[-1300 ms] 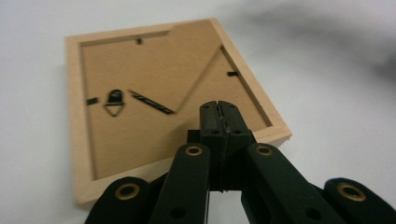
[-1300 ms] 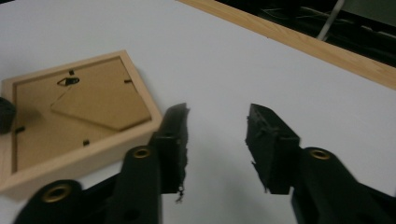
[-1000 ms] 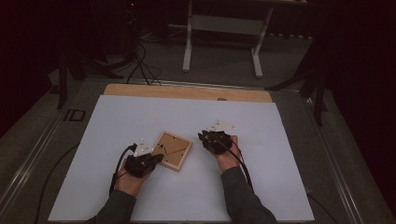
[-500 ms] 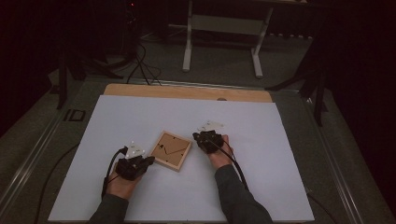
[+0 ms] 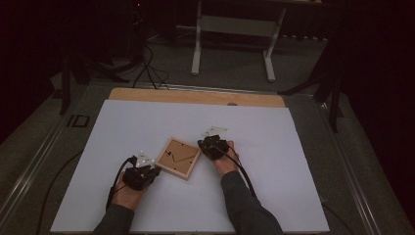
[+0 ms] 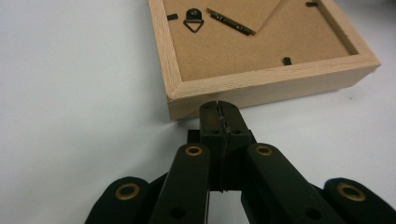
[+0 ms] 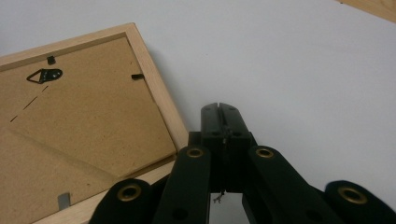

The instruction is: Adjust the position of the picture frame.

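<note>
Pale square wooden picture frame lies back-up mid-worktop between your tongs: left tongs closed empty at its near-left corner, right tongs closed empty beside its right edge.

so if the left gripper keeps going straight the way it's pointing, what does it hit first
Most likely the wooden picture frame: the shut left gripper points at the frame's near side rail, close to a corner. Whether the tips already touch the wood is unclear.
</note>
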The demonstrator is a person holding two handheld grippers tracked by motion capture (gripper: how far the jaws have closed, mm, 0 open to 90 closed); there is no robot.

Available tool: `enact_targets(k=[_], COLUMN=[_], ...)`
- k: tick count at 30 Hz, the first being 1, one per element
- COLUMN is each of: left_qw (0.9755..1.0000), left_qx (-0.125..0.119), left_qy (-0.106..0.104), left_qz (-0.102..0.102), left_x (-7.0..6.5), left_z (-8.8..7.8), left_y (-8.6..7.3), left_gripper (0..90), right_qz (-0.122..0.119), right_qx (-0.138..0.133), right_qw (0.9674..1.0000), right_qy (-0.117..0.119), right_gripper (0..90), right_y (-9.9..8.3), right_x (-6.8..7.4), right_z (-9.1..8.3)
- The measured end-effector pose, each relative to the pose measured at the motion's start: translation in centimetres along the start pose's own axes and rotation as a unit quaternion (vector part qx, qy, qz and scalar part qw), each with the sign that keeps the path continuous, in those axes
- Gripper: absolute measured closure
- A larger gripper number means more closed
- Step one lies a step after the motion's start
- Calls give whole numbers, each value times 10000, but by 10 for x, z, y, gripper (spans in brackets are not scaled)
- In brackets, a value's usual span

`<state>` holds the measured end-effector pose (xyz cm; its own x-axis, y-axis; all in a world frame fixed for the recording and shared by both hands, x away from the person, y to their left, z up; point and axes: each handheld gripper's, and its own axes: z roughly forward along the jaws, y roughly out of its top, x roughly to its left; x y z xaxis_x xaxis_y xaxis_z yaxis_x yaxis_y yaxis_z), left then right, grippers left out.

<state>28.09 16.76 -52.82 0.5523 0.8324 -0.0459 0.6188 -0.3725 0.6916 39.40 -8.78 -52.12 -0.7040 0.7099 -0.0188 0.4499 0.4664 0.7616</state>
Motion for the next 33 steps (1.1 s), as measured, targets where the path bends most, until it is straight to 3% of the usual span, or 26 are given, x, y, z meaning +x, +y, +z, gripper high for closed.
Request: enact_targets(k=[9,23,29,33], left_qw=[10000,9999,9998,9998], left_qx=[38,12,62,95], left_qy=[49,52,204,158], left_qz=[38,-96,16,77], left_x=[-3,0,-4,-9], left_z=[10,15,17,18], left_y=[5,8,11,13], left_gripper=[899,899,900,900], right_qz=[-80,-106,-12,-63], right_qx=[106,182,199,229], right_qw=[9999,9997,9997,9997], right_qy=[82,138,145,113], right_gripper=[898,899,899,899], right_y=[-1,-9,-16,-19], right_x=[-1,4,6,8], right_z=[-2,-9,-13,-18])
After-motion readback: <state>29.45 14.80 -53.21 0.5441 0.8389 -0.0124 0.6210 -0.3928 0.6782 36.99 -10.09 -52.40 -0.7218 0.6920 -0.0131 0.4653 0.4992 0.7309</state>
